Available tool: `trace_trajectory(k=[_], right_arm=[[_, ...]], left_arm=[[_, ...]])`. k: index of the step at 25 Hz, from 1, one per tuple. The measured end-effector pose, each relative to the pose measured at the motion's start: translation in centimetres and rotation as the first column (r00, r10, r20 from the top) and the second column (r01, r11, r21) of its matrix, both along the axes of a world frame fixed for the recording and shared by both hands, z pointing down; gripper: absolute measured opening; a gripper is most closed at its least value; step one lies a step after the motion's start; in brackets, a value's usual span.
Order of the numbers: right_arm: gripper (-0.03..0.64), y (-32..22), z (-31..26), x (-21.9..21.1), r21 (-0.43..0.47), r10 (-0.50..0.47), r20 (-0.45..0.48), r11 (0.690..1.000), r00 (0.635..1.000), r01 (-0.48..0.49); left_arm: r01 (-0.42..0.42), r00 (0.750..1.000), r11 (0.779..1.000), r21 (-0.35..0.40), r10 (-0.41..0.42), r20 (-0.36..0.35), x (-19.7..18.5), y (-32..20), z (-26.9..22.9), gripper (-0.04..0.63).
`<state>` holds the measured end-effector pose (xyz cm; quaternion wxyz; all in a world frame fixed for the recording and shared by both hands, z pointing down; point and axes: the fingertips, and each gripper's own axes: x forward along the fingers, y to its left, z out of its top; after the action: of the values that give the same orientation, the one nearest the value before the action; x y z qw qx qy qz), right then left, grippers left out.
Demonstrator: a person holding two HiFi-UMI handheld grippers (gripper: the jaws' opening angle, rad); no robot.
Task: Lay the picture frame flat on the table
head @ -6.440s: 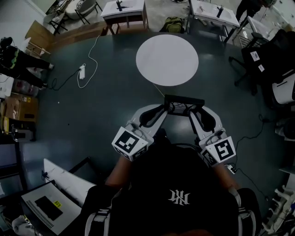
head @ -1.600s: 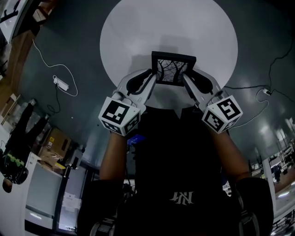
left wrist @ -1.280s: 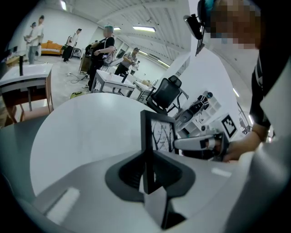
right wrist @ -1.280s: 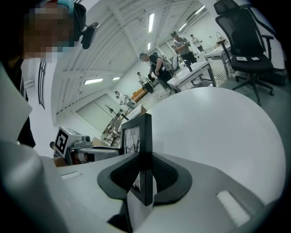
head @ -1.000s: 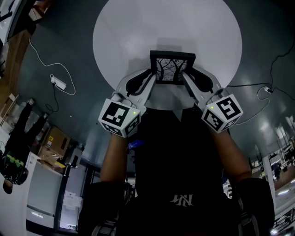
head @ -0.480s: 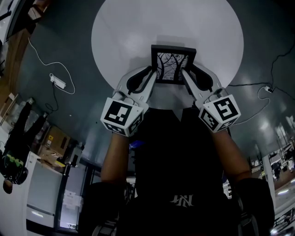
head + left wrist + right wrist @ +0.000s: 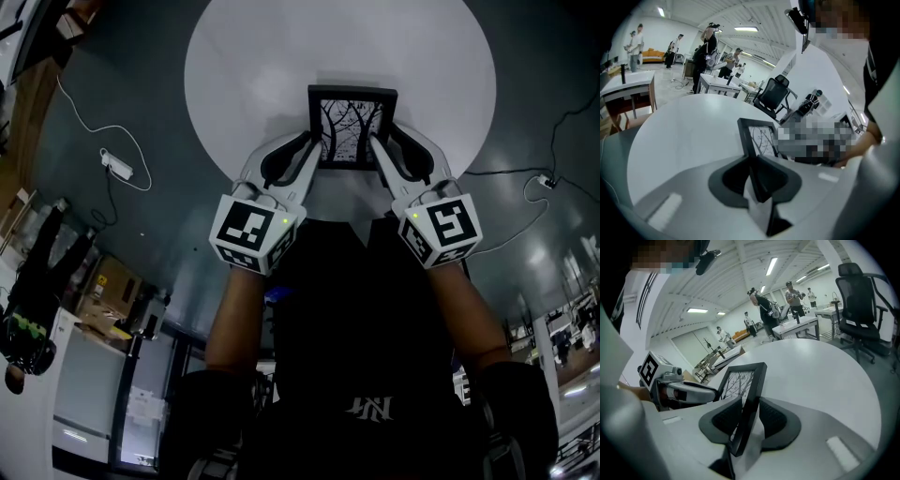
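Observation:
A black picture frame with a bare-tree print faces up over the near part of the round white table. My left gripper is shut on the frame's left edge, which runs between its dark pads in the left gripper view. My right gripper has the right edge between its jaws. Those jaws are opening, and a thin gap shows beside the frame. Whether the frame rests fully on the table is hidden.
A white power strip with its cable lies on the dark floor to the left. Another cable lies to the right. An office chair, desks and several standing people are beyond the table.
The frame's face has tipped further up toward the head camera and looks taller. Both grippers have shifted slightly forward over the table, and the right jaws have spread.

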<state>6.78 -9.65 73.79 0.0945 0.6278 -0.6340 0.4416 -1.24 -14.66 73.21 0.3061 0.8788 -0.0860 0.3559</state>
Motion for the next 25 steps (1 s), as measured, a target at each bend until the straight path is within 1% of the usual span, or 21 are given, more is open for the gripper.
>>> trace_trajectory(k=[4, 8, 19, 21, 23, 25], right_arm=[[0.117, 0.2, 0.5, 0.1, -0.02, -0.008, -0.059, 1.0, 0.998, 0.007], [0.117, 0.5, 0.4, -0.9, -0.03, -0.018, -0.088, 0.999, 0.996, 0.016], [0.112, 1.2, 0.6, -2.0, -0.062, -0.053, -0.174, 0.997, 0.983, 0.042], [0.112, 1.3, 0.8, -1.9, -0.062, -0.058, -0.183, 0.997, 0.981, 0.047], [0.11, 1.4, 1.0, -1.8, -0.063, -0.072, -0.183, 0.996, 0.98, 0.061], [0.106, 1.4, 1.0, -1.7, -0.062, -0.087, -0.185, 0.995, 0.979, 0.077]], left_arm=[[-0.012, 1.0, 1.0, 0.002, 0.012, 0.015, -0.2, 0.4, 0.5, 0.054], [-0.015, 1.0, 1.0, 0.0, 0.015, 0.027, -1.3, 1.0, 0.5, 0.054], [-0.035, 0.999, 0.999, 0.021, 0.034, 0.041, -2.4, 2.0, 0.5, 0.054], [-0.041, 0.999, 0.999, 0.023, 0.04, 0.032, -2.0, 2.3, 0.4, 0.051], [-0.055, 0.998, 0.998, 0.019, 0.055, 0.013, -1.0, 2.9, 0.3, 0.023], [-0.076, 0.997, 0.997, 0.021, 0.076, 0.001, 0.4, 3.7, 0.0, 0.023]])
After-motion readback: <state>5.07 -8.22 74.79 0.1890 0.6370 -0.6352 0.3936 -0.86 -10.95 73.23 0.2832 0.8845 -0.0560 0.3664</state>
